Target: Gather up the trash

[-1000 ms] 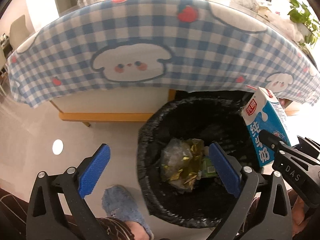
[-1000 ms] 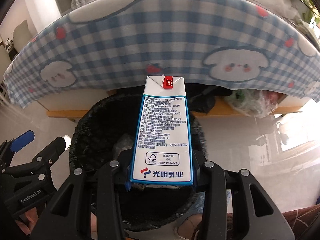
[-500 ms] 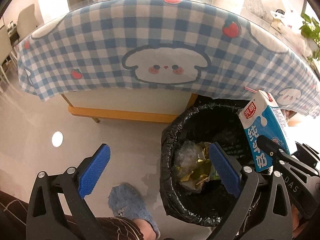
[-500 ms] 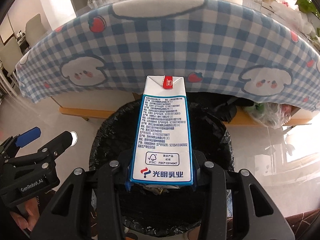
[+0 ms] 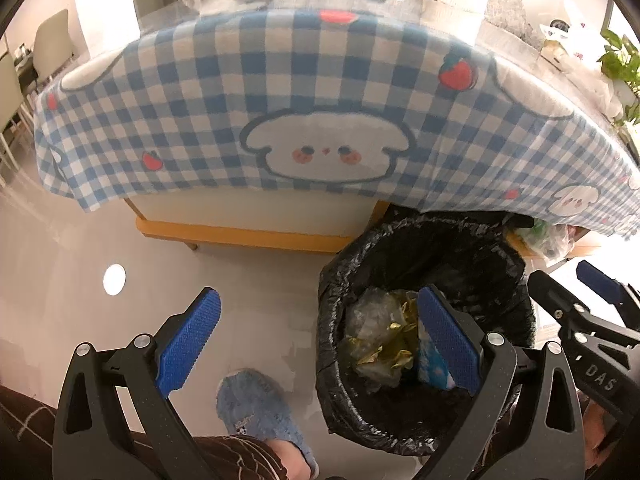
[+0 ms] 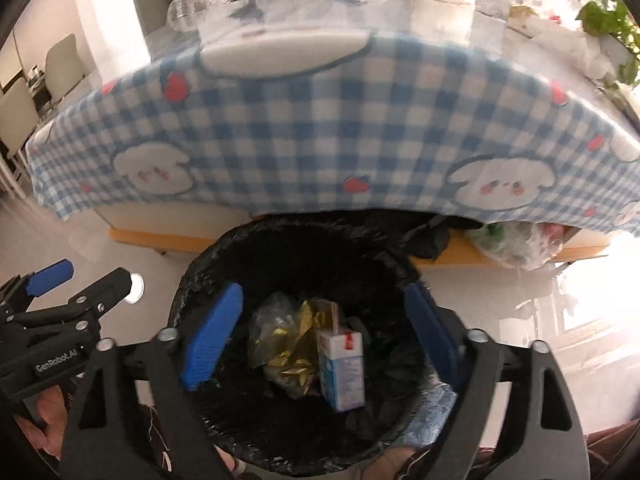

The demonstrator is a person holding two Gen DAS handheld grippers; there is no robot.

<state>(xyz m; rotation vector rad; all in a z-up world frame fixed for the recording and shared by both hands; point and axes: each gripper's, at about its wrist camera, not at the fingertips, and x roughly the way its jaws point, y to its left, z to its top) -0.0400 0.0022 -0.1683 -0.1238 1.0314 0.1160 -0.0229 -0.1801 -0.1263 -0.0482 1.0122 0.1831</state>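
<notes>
While the right gripper has just spread its jaws wide and empty, the milk carton lies in the bin; the left gripper gapes empty too.

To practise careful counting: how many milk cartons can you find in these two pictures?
1. The milk carton lies inside the black-lined bin, beside crumpled gold wrappers, below the open right gripper. Others may be buried under the trash.
</notes>
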